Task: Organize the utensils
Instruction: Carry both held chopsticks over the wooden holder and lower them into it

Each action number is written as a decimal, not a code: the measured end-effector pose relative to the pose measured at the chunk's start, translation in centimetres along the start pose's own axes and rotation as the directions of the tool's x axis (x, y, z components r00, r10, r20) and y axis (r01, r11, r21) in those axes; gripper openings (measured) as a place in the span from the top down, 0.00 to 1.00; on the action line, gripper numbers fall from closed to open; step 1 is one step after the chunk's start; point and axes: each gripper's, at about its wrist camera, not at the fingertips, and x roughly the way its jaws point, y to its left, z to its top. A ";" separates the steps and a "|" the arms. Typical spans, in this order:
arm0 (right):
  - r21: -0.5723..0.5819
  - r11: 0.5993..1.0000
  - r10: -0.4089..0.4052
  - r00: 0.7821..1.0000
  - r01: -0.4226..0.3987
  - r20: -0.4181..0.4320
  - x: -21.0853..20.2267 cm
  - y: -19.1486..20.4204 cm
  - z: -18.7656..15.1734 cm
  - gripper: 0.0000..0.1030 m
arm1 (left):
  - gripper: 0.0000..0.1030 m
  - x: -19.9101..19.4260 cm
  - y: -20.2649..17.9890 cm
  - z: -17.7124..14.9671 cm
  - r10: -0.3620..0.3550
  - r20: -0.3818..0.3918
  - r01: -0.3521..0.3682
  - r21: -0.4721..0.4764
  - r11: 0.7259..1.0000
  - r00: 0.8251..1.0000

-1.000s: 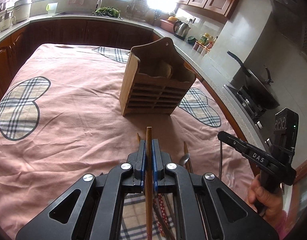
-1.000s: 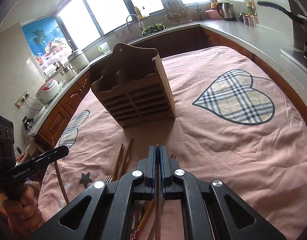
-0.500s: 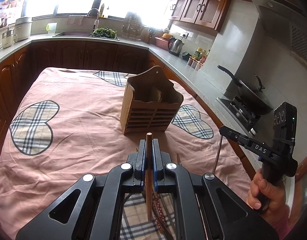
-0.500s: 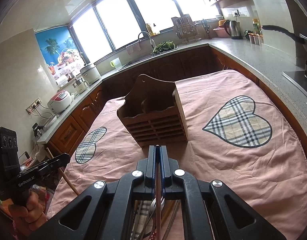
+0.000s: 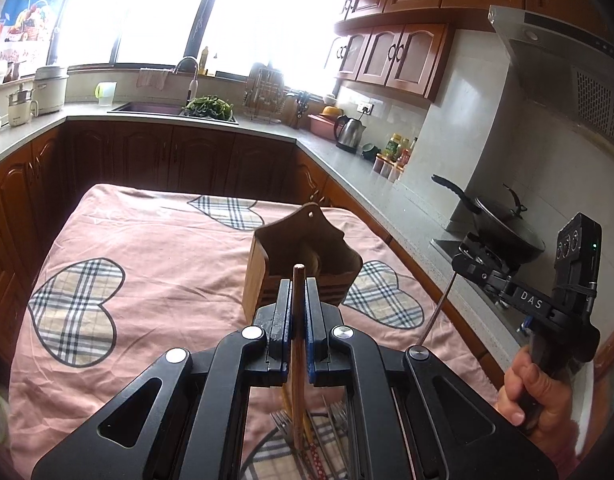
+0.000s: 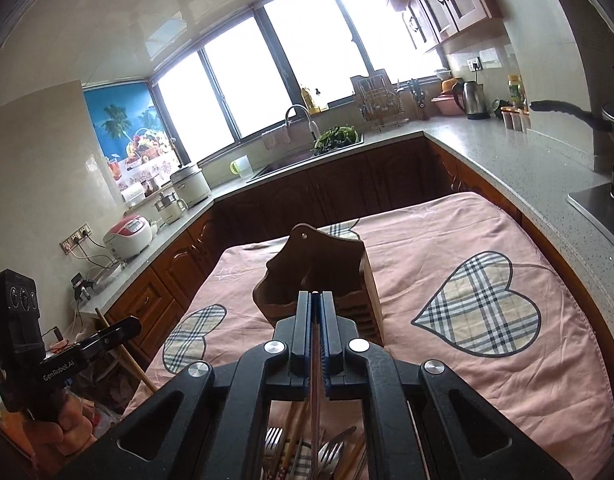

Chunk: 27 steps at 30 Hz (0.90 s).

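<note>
Holding one wooden chopstick point(image 5: 298, 316) pinched in my left claw point(image 5: 298, 296) and a thin metal utensil point(image 6: 315, 364) clamped in my right claw point(image 6: 315, 312), both lined up for dropping into the wooden holder point(image 5: 303, 252).

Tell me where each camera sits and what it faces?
Left wrist: on the left tongs, gripping a wooden chopstick, facing the wooden holder; the right tongs and hand show.
Right wrist: on the right tongs, gripping a thin metal utensil, facing the holder; the left tongs show.
Both share holder and pink cloth.
</note>
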 end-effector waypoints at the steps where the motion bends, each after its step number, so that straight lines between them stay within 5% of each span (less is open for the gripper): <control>1: 0.001 1.000 -0.002 1.000 0.002 0.017 0.0 0.0 0.5 0.97 | 0.96 0.0 0.1 0.5 -0.003 0.016 0.003 -0.007 1.000 1.000; 17: 0.041 0.999 -0.020 0.965 0.009 0.262 3.2 -0.8 10.0 0.97 | 0.96 4.6 2.5 9.5 0.041 0.247 -0.018 -0.095 0.995 0.968; 27: 0.054 0.997 -0.069 0.958 0.056 0.277 9.5 -2.9 10.7 0.97 | 0.96 13.0 4.9 9.8 0.099 0.234 -0.058 -0.179 0.982 0.967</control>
